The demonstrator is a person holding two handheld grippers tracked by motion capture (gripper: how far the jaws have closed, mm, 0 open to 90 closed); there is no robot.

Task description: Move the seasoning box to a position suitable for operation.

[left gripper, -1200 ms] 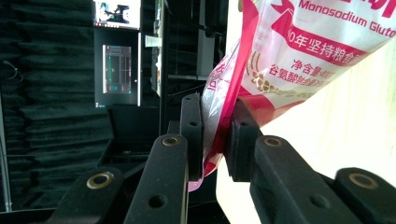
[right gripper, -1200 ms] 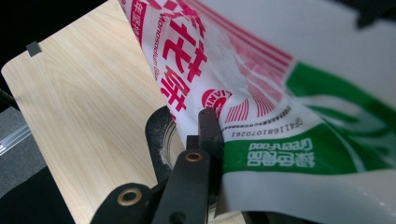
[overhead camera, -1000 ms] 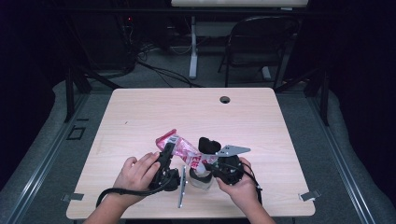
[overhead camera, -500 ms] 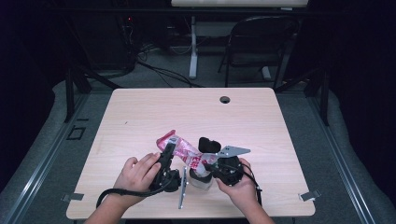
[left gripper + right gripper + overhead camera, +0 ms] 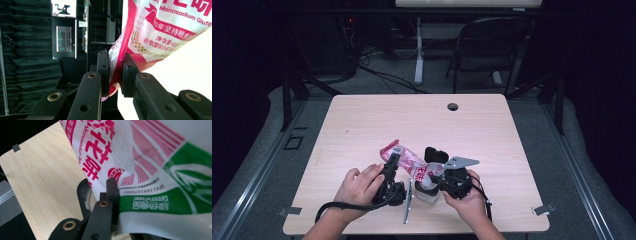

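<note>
Both grippers, left gripper (image 5: 115,72) and right gripper (image 5: 112,195), pinch the seasoning bag (image 5: 409,162) between them; opening or pouring seems unfinished.

High view looks down and forward over the table (image 5: 362,120); both gripper views sit close against the bag (image 5: 160,32), shared by all three
</note>
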